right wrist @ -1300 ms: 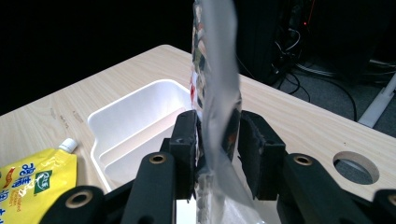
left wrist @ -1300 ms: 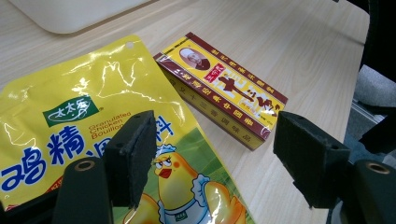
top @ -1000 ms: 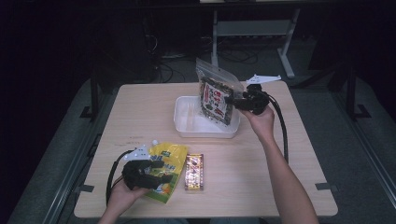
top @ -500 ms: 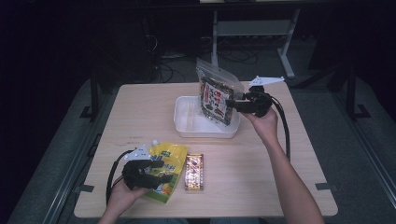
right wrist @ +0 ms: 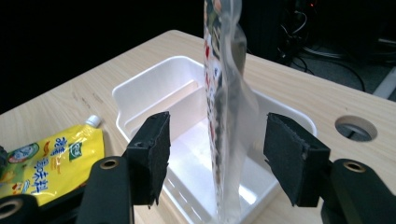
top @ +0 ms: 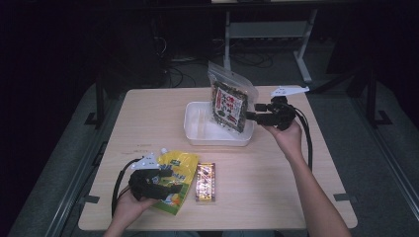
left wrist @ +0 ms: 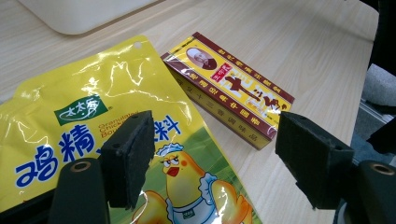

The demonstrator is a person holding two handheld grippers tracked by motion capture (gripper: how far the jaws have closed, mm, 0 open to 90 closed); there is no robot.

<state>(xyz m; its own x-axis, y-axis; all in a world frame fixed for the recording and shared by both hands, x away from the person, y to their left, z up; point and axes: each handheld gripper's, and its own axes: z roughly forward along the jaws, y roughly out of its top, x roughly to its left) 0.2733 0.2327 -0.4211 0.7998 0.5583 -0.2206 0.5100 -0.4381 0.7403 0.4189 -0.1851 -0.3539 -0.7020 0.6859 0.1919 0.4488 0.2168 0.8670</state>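
Observation:
A clear bag of dark snacks (top: 230, 103) stands upright in the right part of the white bin (top: 197, 123) at the table's middle back. My right gripper (top: 250, 117) is at the bag's right side. In the right gripper view the bag (right wrist: 224, 70) shows edge-on between the wide-apart jaws of that open gripper (right wrist: 217, 154), and neither pad touches it. At the front left, my left gripper (top: 170, 185) hovers open over a yellow seasoning pouch (top: 180, 170). A red and yellow box (top: 205, 181) lies right beside the pouch. In the left gripper view the pouch (left wrist: 70, 116) and box (left wrist: 229, 88) lie under the open gripper (left wrist: 219, 154).
The wooden table (top: 148, 118) has a round cable hole (right wrist: 356, 128) right of the bin (right wrist: 154, 88). A white desk frame (top: 267, 29) and cables stand on the dark floor behind. The pouch (right wrist: 51, 158) lies toward the front edge.
My right gripper has drawn back slightly to the right and down from the bag. The bag, bin, pouch, box and left gripper stay where they were.

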